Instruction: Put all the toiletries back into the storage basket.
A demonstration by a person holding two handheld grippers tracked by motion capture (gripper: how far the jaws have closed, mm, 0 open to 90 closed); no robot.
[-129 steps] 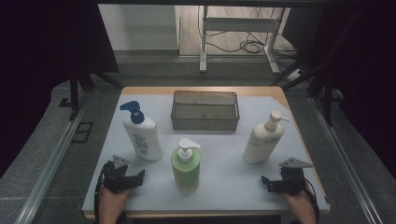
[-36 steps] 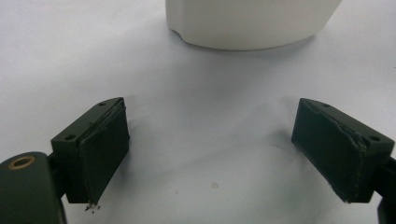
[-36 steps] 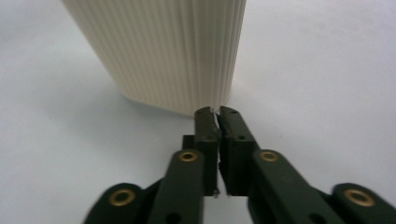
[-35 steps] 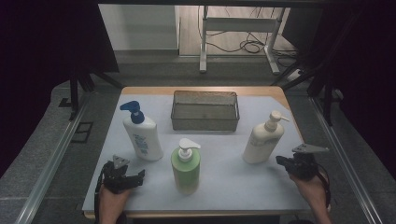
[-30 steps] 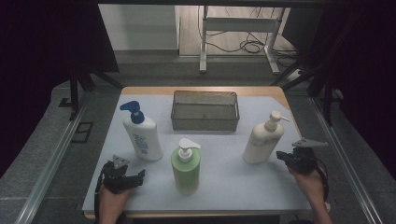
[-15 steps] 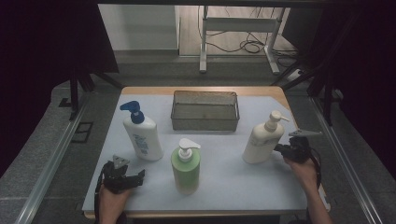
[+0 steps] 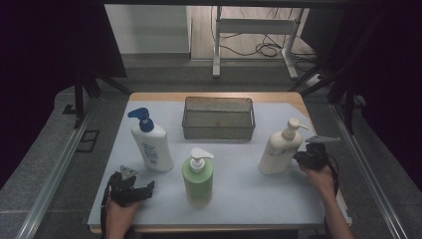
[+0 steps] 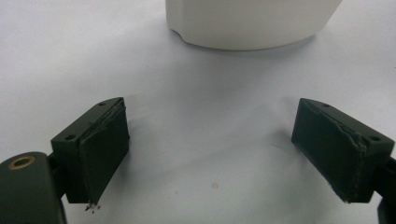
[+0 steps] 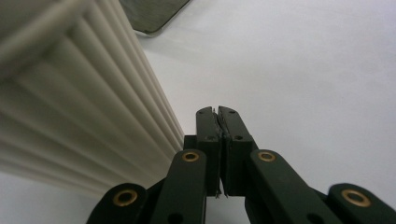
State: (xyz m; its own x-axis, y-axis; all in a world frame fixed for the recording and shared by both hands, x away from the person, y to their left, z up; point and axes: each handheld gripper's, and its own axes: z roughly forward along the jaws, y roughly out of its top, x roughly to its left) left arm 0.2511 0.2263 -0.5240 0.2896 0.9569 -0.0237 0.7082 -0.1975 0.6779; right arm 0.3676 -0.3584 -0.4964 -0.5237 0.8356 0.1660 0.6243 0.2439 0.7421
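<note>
From the high view, your right gripper point(image 7: 304, 158) sits just beside the cream pump bottle point(image 7: 277, 152), at its right flank near the table's right edge, with your right hand point(image 7: 318, 179) behind it and the forearm running in from the bottom right. That bottle stands upright on the pale table cover point(image 7: 249, 189), right of the wire basket point(image 7: 218, 118), which looks empty. Your left gripper point(image 7: 133, 189) rests low at the near left corner, just in front of the white bottle with the blue pump point(image 7: 151, 146); the green pump bottle point(image 7: 198, 177) stands between your hands.

In the left gripper view, your left gripper point(image 8: 212, 154) has its jaws spread wide over bare cover, nothing between them, and the white bottle's rounded base point(image 8: 252, 23) lies ahead, apart from the pads.

In the right gripper view, your right gripper point(image 9: 217, 114) has its jaws pressed together with nothing pinched, the tips alongside the cream bottle's ribbed wall point(image 9: 74, 102); whether they touch it you cannot tell. The basket's corner point(image 9: 152, 16) shows beyond.

Judge the cream bottle as stiff plastic, likely weighty if full, smooth but with ribs that give the pads some bite. Its body looks wide, so you must spread the jaws first; take it across the narrower upper body or neck below the pump, not the nozzle, and keep it upright.
</note>
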